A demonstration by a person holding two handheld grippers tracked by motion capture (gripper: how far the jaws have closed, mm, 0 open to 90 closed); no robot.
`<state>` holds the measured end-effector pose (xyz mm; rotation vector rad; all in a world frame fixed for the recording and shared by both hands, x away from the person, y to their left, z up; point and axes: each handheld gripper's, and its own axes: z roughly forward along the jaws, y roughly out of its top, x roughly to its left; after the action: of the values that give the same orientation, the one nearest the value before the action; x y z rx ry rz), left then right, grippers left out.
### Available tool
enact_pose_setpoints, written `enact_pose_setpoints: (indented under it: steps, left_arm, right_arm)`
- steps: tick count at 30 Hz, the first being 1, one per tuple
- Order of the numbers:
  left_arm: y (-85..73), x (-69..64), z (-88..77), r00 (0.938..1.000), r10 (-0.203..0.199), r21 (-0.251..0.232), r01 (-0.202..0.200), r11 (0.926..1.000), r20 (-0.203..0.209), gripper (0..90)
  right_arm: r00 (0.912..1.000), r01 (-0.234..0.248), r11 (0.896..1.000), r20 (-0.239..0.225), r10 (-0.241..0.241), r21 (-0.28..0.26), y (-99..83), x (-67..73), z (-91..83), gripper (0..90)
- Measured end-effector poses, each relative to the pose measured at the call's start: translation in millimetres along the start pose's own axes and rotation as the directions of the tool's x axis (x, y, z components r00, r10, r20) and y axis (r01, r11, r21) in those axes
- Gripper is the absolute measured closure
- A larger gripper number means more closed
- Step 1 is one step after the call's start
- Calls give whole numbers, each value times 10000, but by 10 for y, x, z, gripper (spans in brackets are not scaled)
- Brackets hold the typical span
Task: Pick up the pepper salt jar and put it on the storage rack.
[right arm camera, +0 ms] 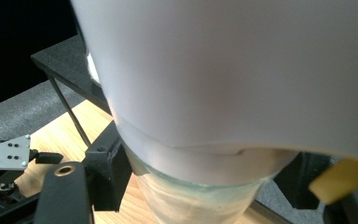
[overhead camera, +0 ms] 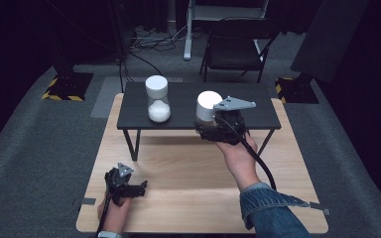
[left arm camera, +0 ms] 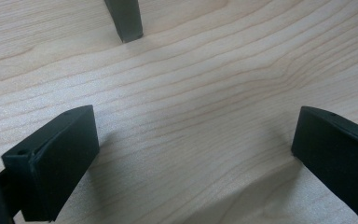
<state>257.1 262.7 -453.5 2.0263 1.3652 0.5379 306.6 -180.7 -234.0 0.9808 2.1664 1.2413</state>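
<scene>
Right tool (overhead camera: 213, 128) apparently around jar (overhead camera: 208, 110)

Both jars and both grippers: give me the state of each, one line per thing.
Left jar: upright on the dark shelf, white lid on, white powder in the bottom, nothing touching it.
Right jar: upright, white lid on, gripped at the glass body below the lid.
Right gripper: shut on the right jar.
Left gripper: open, jaws wide apart, low over the wooden table, holding nothing.
</scene>
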Motion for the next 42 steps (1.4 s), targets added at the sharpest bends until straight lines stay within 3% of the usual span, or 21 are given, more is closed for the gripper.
enact_pose_setpoints:
  steps: [21, 36, 42]
  left_arm:
    - [6, 0, 1, 10000, -10, 22, 10, 10000, -12, 3]
    - [5, -1, 1, 10000, -22, 16, 22, 10000, -11, 3]
    - [5, -1, 1, 10000, -18, 16, 18, 10000, -15, 3]
  right_arm:
    - [9994, -102, 9995, 330, 93, 287, 219, -73, 235, 301]
    - [9989, -176, 9980, 453, 149, 609, 267, -134, 449, 301]
    - [9989, -250, 9985, 408, 230, 478, 240, -163, 473, 300]
